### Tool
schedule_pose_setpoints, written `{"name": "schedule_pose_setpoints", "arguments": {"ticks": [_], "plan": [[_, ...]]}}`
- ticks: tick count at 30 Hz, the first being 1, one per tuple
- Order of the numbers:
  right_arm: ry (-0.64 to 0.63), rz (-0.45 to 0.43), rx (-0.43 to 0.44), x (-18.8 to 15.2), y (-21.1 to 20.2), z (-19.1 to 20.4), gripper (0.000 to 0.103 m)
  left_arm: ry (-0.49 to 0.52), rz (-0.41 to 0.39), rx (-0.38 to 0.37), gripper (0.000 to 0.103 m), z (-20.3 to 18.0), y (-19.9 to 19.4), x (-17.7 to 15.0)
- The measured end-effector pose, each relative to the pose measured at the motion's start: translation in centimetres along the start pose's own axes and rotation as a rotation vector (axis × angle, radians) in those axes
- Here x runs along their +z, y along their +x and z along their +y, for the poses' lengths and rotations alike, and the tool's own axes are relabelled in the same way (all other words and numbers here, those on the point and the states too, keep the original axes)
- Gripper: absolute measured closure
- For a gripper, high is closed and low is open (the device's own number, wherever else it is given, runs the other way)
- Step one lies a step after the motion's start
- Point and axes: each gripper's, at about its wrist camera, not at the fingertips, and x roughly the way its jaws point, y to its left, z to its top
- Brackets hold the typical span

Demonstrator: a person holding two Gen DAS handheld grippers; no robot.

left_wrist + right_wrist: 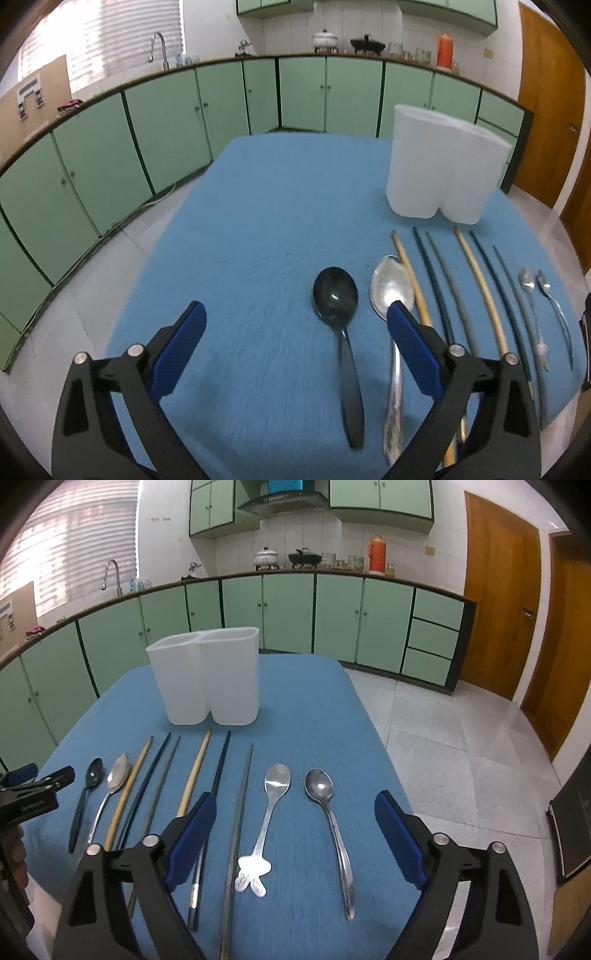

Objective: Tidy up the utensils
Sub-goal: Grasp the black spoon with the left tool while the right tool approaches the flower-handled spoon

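green cabinets point(288, 613), wooden door point(498, 602), orange flask point(377, 553)

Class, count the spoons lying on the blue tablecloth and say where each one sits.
4. The black spoon lies far left, the large silver spoon beside it; right of the chopsticks lie the decorated-handle spoon and the plain steel spoon. None seems hidden.

both held low and level: left gripper point(295, 321) spread wide with nothing between its fingers, right gripper point(295, 812) likewise.
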Motion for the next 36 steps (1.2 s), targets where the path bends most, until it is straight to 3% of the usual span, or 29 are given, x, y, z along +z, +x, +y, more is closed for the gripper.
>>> {"name": "schedule_pose_setpoints", "arguments": {"ticks": [3,18,31,36], "plan": [[0.005,0.011,0.001,0.2,1.1,-0.2,0.019,-0.009,0.049,-0.008,0.022,0.1,2.0,0.7],[0.005,0.035,0.0,1.0,3.9,0.0,0.019,-0.024,0.126,-0.019,0.023,-0.5,6.5,2.2],[0.0,0.045,-0.026,1.2,4.4,-0.7,0.019,-0.037,0.127,-0.051,0.05,0.1,6.4,1.9],[0.002,0.058,-0.041,1.3,4.6,-1.5,0.024,-0.034,0.122,-0.065,0.061,0.0,6.3,2.0]]}}
